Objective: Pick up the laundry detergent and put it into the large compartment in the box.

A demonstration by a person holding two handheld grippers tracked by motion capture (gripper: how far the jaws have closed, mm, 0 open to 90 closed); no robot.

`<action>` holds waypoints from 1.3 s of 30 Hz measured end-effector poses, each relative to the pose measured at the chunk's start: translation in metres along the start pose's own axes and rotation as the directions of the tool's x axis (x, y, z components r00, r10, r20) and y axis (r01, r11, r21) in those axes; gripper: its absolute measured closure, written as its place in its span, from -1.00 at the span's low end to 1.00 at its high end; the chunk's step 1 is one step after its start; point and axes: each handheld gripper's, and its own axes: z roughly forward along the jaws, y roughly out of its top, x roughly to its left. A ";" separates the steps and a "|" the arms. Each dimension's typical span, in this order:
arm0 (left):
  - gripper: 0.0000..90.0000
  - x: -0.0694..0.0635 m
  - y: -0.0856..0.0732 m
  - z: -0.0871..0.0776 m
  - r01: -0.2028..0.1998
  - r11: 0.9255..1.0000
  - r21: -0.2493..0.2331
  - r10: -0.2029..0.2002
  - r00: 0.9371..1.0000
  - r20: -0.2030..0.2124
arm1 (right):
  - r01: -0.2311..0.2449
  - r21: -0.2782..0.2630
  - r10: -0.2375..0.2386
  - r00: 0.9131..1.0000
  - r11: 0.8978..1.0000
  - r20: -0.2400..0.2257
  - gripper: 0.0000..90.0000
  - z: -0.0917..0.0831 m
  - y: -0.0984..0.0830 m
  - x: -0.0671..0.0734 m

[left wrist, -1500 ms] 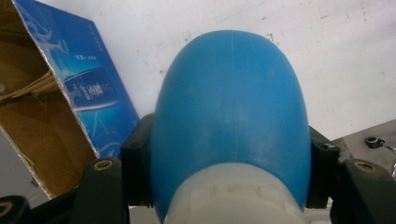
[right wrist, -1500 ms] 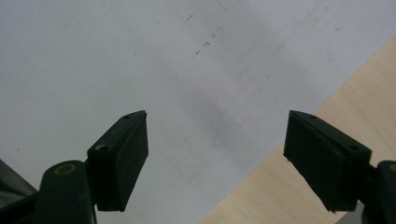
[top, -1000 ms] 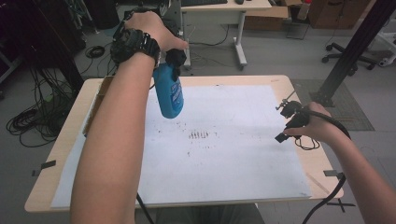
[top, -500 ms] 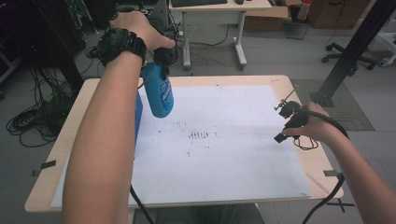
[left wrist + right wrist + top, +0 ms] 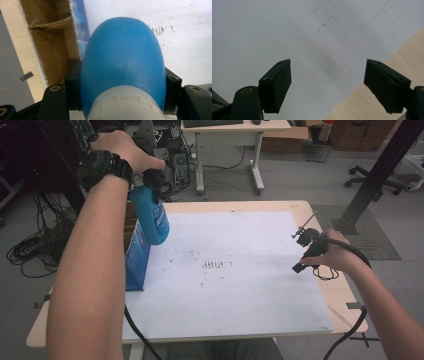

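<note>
Above open box (image 5: 135, 260): left hand-held gripper (image 5: 150, 180) clamps blue bottle (image 5: 152, 217).

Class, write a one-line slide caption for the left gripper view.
Left tool clamps a blue plastic bottle beside an open cardboard box on the white sheet.

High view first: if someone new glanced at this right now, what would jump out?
The blue plastic bottle, hanging in the air from the left gripper, which is clamped near its white-capped neck at the table's far left. Just below it stands an open blue-sided cardboard box at the left edge of the white sheet. The right gripper hovers with its jaws wide apart and nothing between them, over the sheet's right edge.
</note>
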 end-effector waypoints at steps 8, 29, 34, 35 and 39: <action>-0.17 0.024 -0.005 -0.004 0.048 0.999 -0.003 -0.048 0.999 -0.012 | -0.004 0.003 0.004 1.000 1.000 0.001 -0.51 0.000 0.003 0.001; -0.17 0.070 -0.017 -0.013 0.152 0.988 -0.041 -0.153 0.988 -0.024 | -0.012 0.007 0.012 1.000 1.000 0.004 -0.51 -0.002 0.004 0.001; -0.17 0.078 -0.020 -0.012 0.172 0.984 -0.051 -0.174 0.985 -0.024 | -0.013 0.009 0.013 1.000 1.000 0.005 -0.51 -0.002 0.005 0.001; -0.17 0.082 -0.021 -0.012 0.182 0.982 -0.058 -0.184 0.983 -0.024 | -0.011 0.010 0.011 1.000 1.000 0.005 -0.51 -0.002 0.005 0.002; -0.17 0.087 -0.023 -0.010 0.187 0.981 -0.052 -0.189 0.981 -0.032 | -0.010 0.012 0.010 1.000 1.000 0.003 -0.51 0.000 0.005 0.002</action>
